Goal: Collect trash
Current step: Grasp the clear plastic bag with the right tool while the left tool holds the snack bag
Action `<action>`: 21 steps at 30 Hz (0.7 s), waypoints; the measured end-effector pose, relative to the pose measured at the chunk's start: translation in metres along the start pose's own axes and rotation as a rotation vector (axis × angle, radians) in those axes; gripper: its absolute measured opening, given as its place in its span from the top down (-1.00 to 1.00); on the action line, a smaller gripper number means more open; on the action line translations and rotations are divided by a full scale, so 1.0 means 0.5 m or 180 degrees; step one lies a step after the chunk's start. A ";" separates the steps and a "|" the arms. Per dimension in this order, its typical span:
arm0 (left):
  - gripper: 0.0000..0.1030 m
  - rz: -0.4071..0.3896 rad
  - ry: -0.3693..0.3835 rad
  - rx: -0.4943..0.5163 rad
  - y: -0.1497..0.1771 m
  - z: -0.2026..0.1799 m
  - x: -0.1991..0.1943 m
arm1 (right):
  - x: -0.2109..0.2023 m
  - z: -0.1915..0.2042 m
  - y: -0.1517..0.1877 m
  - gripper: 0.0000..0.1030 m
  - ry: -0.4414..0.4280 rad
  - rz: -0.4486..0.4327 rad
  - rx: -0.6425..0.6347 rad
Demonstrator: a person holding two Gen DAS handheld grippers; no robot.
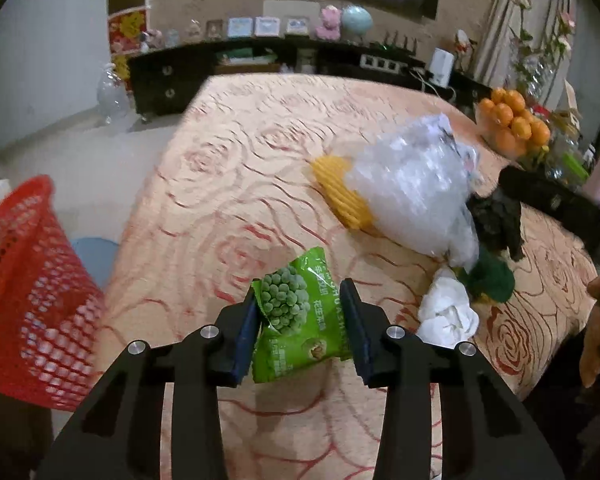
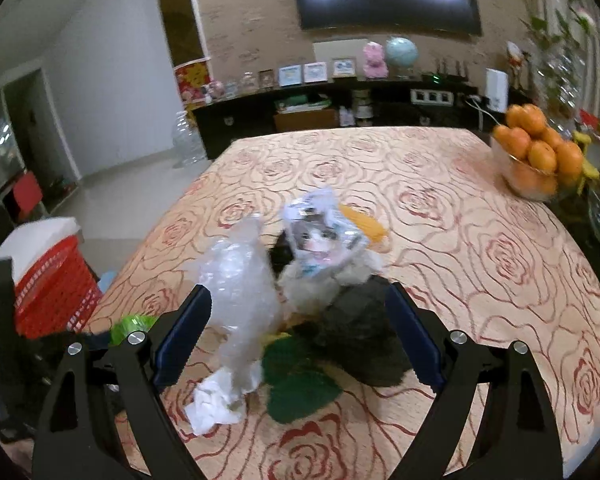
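My left gripper (image 1: 300,320) is shut on a green pea snack packet (image 1: 300,320), held above the rose-patterned table (image 1: 228,168). A red mesh basket (image 1: 32,296) stands to its left beside the table; it also shows in the right wrist view (image 2: 52,288). My right gripper (image 2: 300,332) is open over a trash pile: a clear plastic bag (image 2: 240,280), a printed wrapper (image 2: 324,232), a dark wrapper (image 2: 360,328), a green wrapper (image 2: 300,384) and a white tissue (image 2: 216,400). The clear plastic bag (image 1: 416,184), a yellow wrapper (image 1: 340,192) and the tissue (image 1: 448,312) show in the left wrist view.
A glass bowl of oranges (image 2: 536,160) stands at the table's right edge, with jars and plants behind it. A dark sideboard (image 2: 340,108) with frames and a globe lines the far wall. A person's hand (image 1: 596,328) is at the right.
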State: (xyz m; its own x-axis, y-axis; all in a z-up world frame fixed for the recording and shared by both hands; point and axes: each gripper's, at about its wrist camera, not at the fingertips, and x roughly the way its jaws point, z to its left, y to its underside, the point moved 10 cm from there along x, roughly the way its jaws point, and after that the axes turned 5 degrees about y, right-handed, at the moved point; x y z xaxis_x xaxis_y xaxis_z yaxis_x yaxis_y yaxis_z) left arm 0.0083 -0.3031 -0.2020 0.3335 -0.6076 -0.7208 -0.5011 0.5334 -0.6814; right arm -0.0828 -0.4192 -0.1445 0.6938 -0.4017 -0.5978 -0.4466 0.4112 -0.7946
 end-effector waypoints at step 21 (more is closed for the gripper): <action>0.27 -0.0354 -0.0377 -0.0255 -0.028 0.132 -0.111 | 0.152 0.095 0.037 -0.05 0.0113 0.0523 -0.0533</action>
State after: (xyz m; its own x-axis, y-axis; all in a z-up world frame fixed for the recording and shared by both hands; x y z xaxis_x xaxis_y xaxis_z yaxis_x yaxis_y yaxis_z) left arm 0.0495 -0.2379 -0.1608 0.4797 -0.5842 -0.6547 -0.5164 0.4152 -0.7489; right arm -0.0116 -0.4031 -0.1998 0.5851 -0.3702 -0.7215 -0.6415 0.3331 -0.6911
